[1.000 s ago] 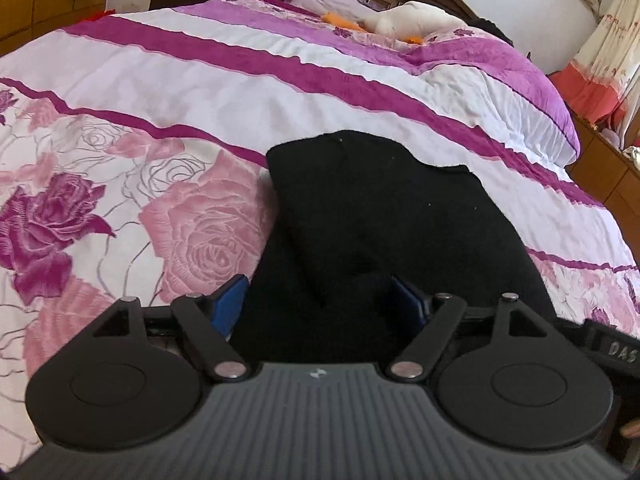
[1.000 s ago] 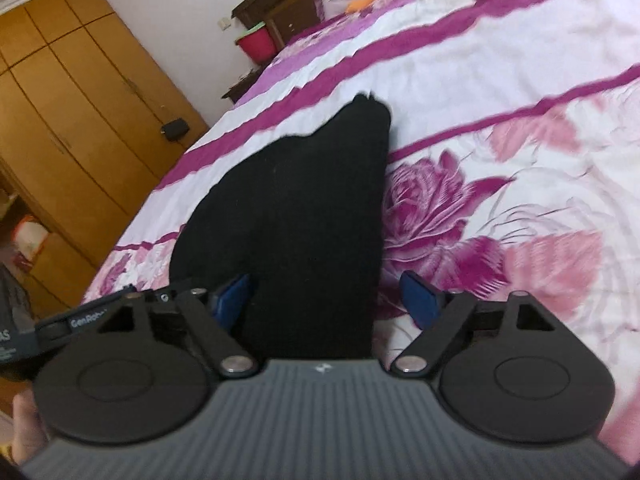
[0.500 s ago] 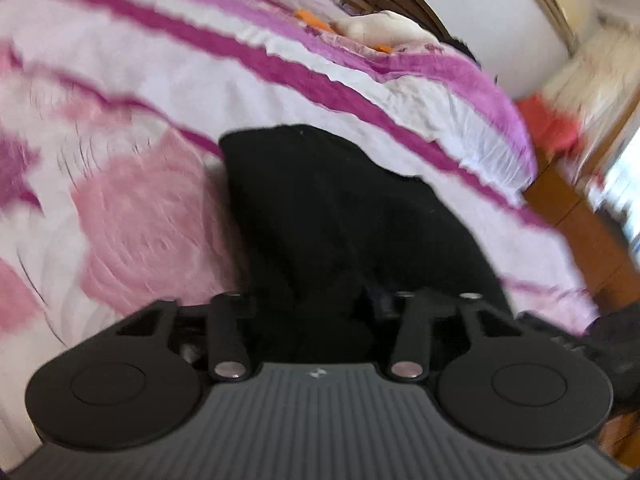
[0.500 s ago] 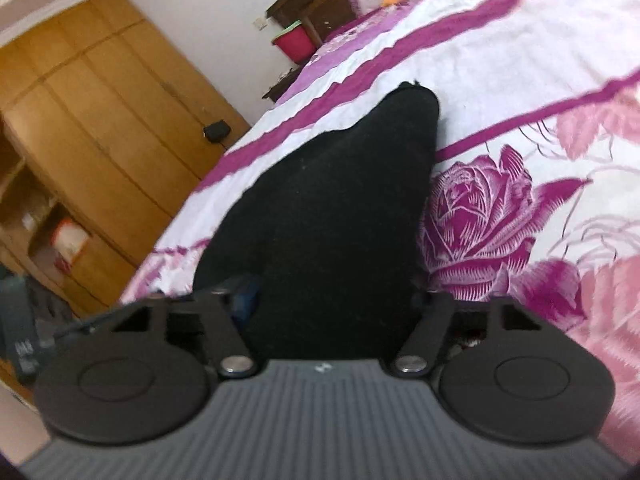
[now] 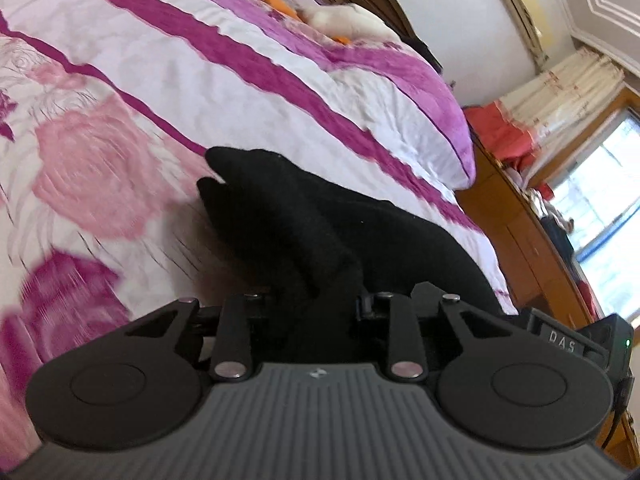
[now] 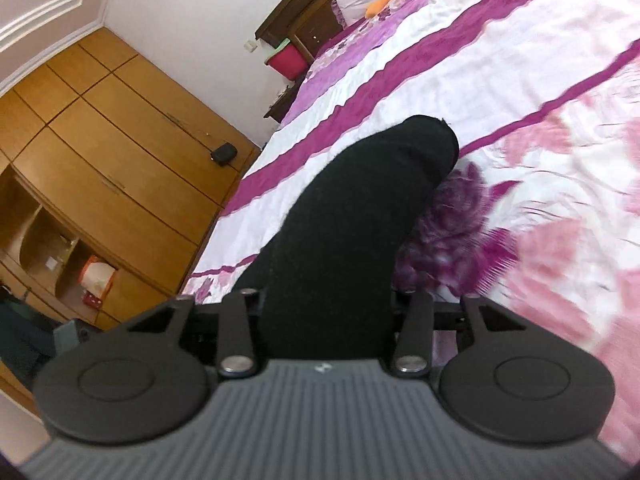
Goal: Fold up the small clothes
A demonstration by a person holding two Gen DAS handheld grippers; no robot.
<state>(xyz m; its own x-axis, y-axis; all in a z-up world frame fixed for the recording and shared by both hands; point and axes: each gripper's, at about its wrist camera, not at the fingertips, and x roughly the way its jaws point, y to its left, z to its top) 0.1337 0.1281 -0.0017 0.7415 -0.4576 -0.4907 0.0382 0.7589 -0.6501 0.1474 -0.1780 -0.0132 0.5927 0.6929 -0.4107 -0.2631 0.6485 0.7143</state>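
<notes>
Both grippers have just been closing, and each now has black cloth between its jaws. A second ago both stood wide over the black garment (image 5: 304, 232) lying flat on the bedspread (image 5: 168, 60). Now the left gripper (image 5: 320, 304) pinches a bunched near edge, jaws narrow on the fabric. The right gripper (image 6: 328, 304) does the same, with the garment (image 6: 360, 208) filling the gap between its jaws. The near edge is up off the bed in both views, and the far end trails toward 12 o'clock, curling in the right wrist view. The cloth sat lower and flatter earlier.

Judgement: grasp done, lift begun. The next step is likely carrying the near edge over toward the far end to make the fold.

Around: a stuffed toy (image 5: 348, 20) sits on the pillow end at 12 o'clock in the left view. A wooden wardrobe (image 6: 100, 140) stands at 9 o'clock in the right view, with a red bin (image 6: 286, 58) by the headboard. The window and curtains (image 5: 560, 80) are at 2 o'clock in the left view.

Nothing lies on the bed between the garment and its fold path. The motion blur hides fine detail of the grip.
</notes>
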